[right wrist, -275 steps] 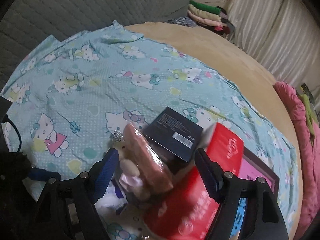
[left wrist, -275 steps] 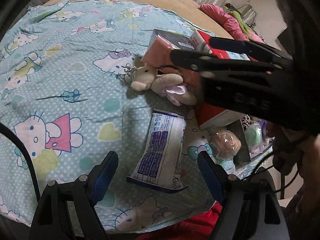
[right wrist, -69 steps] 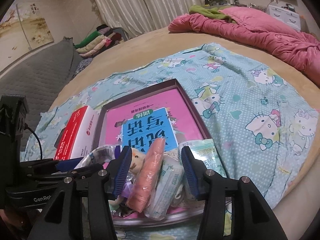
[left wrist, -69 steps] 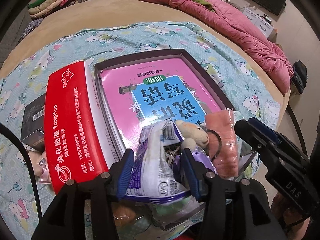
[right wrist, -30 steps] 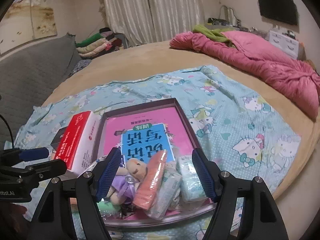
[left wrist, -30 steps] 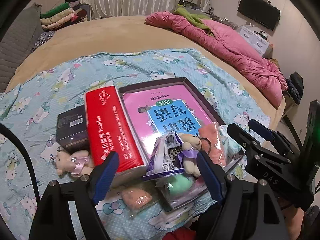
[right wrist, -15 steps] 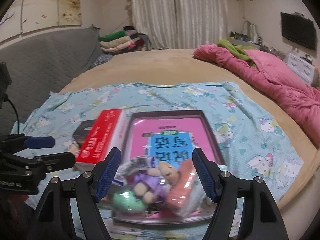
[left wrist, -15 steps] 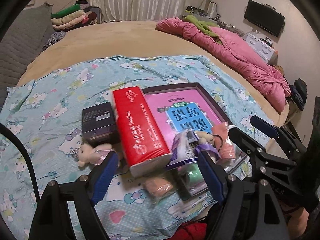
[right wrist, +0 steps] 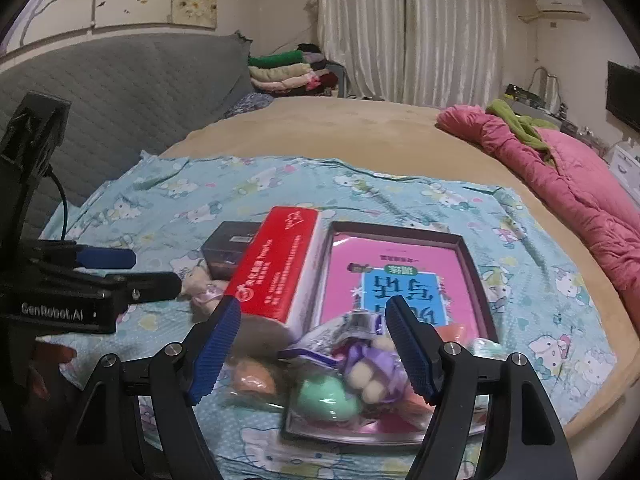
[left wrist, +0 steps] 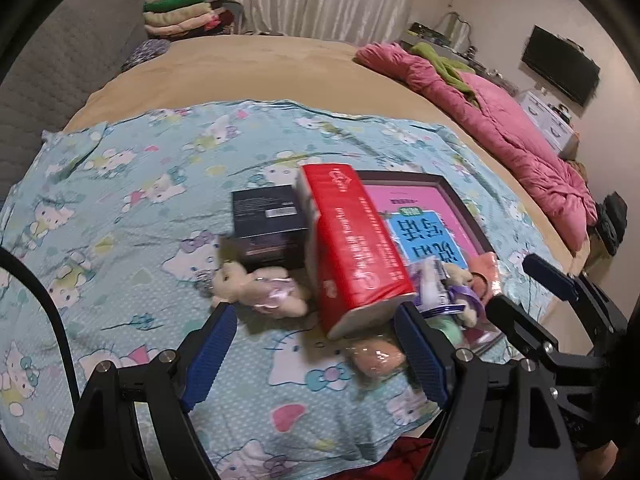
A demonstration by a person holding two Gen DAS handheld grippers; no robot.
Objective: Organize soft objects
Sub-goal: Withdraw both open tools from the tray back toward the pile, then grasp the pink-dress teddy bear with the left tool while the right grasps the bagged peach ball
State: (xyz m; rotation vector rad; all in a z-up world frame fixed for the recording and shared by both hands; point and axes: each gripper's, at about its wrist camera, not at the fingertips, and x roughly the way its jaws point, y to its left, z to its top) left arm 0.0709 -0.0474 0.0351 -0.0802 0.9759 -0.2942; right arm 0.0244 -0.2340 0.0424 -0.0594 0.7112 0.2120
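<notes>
Here, both grippers hover spread and empty above a tray [right wrist: 476,276] of soft toys.
Left gripper [left wrist: 316,356] faces a teddy bear [left wrist: 260,292] lying outside, left of the tray, probably next; right gripper [right wrist: 312,348] waits.

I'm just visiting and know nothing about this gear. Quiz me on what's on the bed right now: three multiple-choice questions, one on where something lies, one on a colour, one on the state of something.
1. Where does the small plush bear in the pink dress lie?
A. inside the tray
B. on the cartoon-print sheet, left of the red box
C. on the pink quilt

2. What colour is the tall box lying beside the tray?
A. red
B. yellow
C. white

3. How do the jaws of the right gripper stand?
A. clamped on the red box
B. shut on nothing
C. apart, gripping nothing

Answers:
1 B: the bear rests on the sheet, outside the tray.
2 A: its top and side are red.
3 C: the blue pads stand wide, touching nothing.
</notes>
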